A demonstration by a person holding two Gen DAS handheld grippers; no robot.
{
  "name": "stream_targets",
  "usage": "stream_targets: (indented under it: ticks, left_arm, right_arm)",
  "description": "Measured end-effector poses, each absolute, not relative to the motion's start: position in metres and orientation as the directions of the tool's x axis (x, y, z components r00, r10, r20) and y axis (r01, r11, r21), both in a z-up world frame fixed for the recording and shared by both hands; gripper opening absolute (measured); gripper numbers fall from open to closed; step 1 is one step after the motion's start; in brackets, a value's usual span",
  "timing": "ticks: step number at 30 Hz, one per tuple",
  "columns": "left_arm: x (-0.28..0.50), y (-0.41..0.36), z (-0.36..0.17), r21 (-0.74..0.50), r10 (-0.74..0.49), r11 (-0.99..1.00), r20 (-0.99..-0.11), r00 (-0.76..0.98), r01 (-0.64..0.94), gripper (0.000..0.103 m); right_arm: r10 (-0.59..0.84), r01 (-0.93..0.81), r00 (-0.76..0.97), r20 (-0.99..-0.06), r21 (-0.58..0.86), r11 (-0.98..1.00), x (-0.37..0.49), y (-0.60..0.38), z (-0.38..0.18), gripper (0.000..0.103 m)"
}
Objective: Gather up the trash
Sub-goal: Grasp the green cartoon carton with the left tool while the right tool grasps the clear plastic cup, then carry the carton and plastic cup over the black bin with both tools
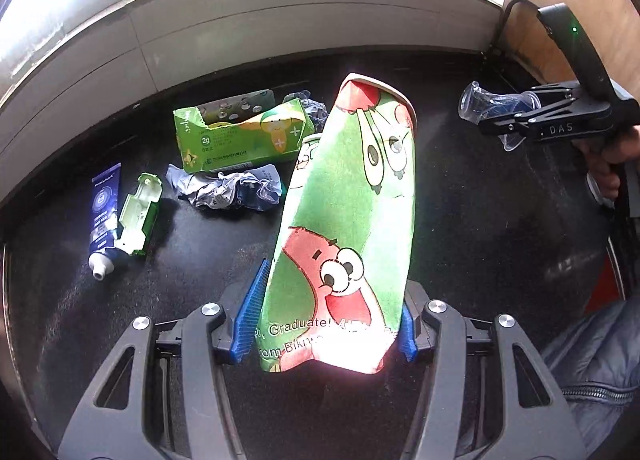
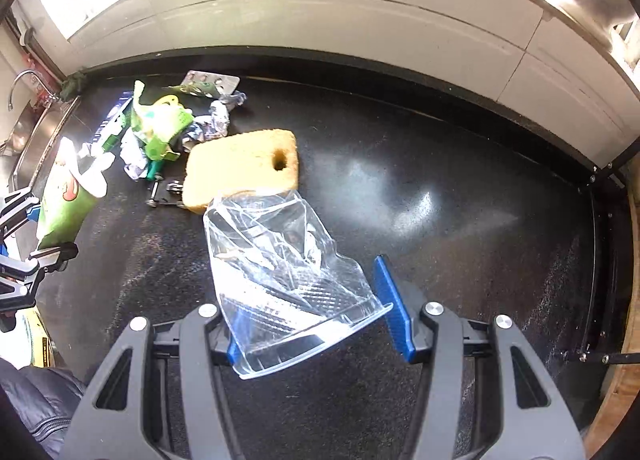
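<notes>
My left gripper point(image 1: 328, 326) is shut on a flattened green paper cup point(image 1: 348, 196) printed with cartoon figures, its blue pads pressing both sides near the base. The cup points away from me above the black counter point(image 1: 480, 240). My right gripper point(image 2: 312, 326) is shut on a crushed clear plastic cup point(image 2: 280, 260); the rim rests against the right pad, and the left pad shows through the plastic. In the left wrist view the right gripper point(image 1: 508, 112) carries that clear cup point(image 1: 480, 104) at the far right. The right wrist view shows the left gripper point(image 2: 40, 228) with the green cup point(image 2: 64, 200) at the left edge.
On the counter lie a torn green box point(image 1: 240, 136), a blister pack point(image 1: 240, 104), a crumpled wrapper point(image 1: 228, 188), a blue tube point(image 1: 104, 216) and a green-white plastic case point(image 1: 140, 216). A yellow sponge point(image 2: 240, 168) sits beside them. A sink tap point(image 2: 20, 88) is at far left; a white wall point(image 2: 360, 20) is behind.
</notes>
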State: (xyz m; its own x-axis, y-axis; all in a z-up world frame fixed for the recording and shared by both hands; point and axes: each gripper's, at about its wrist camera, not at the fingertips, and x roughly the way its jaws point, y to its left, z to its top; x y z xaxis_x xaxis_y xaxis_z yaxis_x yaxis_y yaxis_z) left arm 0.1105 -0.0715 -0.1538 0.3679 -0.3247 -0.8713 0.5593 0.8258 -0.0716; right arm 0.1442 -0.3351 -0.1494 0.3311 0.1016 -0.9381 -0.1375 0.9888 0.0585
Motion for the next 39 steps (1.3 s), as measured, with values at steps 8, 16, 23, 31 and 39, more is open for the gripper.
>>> stream_targets:
  ticks: [8,16,23,31,39]
  left_arm:
    - [0.080,-0.064,-0.122,-0.078,-0.292,0.893,-0.851,0.437,0.444,0.054]
    - [0.060,-0.055,-0.114,-0.059,-0.245,0.924,-0.851,0.464,0.379,0.054]
    - [0.047,-0.028,-0.103,-0.047,-0.190,0.958,-0.840,0.508,0.281,0.054]
    - [0.007,0.056,-0.083,-0.010,-0.012,1.000,-0.824,0.566,0.007,0.054]
    - [-0.082,0.178,-0.082,0.020,0.224,0.928,-0.827,0.515,-0.372,0.054]
  right_arm:
    - [0.142,-0.200,0.384,-0.912,0.068,0.977,0.111,-0.304,-0.113,0.055]
    - [0.169,-0.252,0.401,-0.900,0.068,0.965,0.088,-0.281,-0.097,0.055]
    - [0.206,-0.311,0.417,-0.885,0.074,0.948,0.083,-0.254,-0.081,0.055]
    - [0.341,-0.498,0.379,-0.860,0.121,0.859,0.080,-0.158,-0.065,0.055]
    - [0.503,-0.763,0.216,-0.837,0.177,0.622,0.053,0.018,-0.060,0.055]
